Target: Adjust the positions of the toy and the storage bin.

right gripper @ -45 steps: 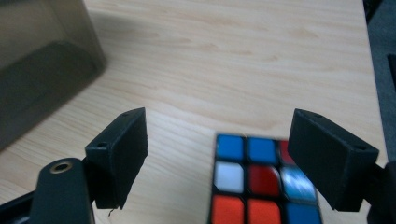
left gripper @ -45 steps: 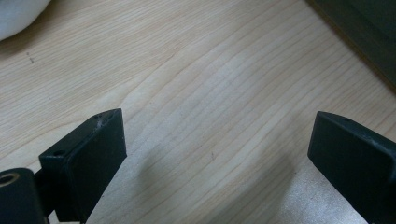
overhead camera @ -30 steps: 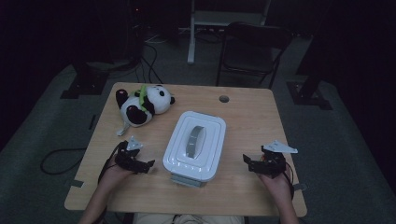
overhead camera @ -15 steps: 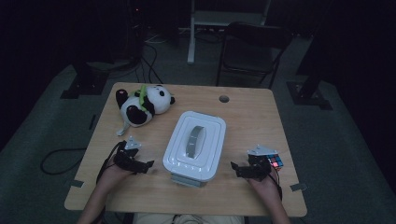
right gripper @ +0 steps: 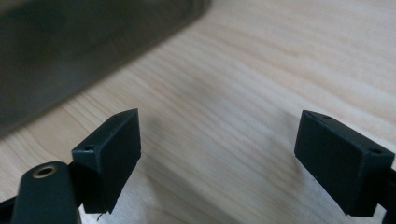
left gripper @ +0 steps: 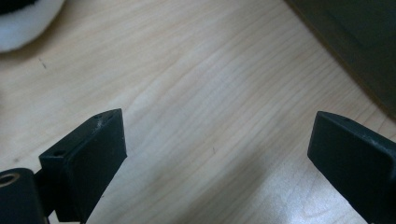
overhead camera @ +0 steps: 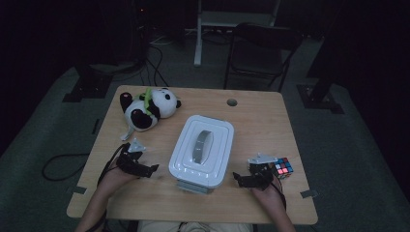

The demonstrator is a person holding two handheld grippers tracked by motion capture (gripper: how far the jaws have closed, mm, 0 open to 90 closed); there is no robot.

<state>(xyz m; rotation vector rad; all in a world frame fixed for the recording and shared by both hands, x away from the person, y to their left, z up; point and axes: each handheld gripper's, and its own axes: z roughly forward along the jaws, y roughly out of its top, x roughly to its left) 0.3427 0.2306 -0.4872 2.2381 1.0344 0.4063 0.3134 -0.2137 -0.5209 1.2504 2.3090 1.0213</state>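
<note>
Item: white lidded container, rectangular with rounded corners, a grey handle strip along the middle of its lid. Position: on the table between the two grippers, inboard of each, its long sides facing them. Lid seated and flush as far as the high view tells; nothing grips it.

Left gripper: released, jaws spread wide, nothing between them but bare wood in the left gripper view. It lies low over the table, tips aimed at the container's near left corner, close beside it but apart.

Right gripper: released likewise, jaws wide over bare wood in the right gripper view, with a dark blurred wall ahead and to one side of the jaws, most likely the container's flank. Tips point at the near right corner, near it, no contact to be seen.

Progress, as a judgement: both grippers are staged either side of the container for a two-sided hold or a lid lift. Approach nearly complete; closing in, gripping, and any lifting or opening remain to be done.

Further items: colour-faced puzzle cube, just outboard of the right gripper, behind its body. Plush panda, lying on its side, ahead of the left gripper toward the far edge, well apart. Wooden table with a cable hole near the far edge.
</note>
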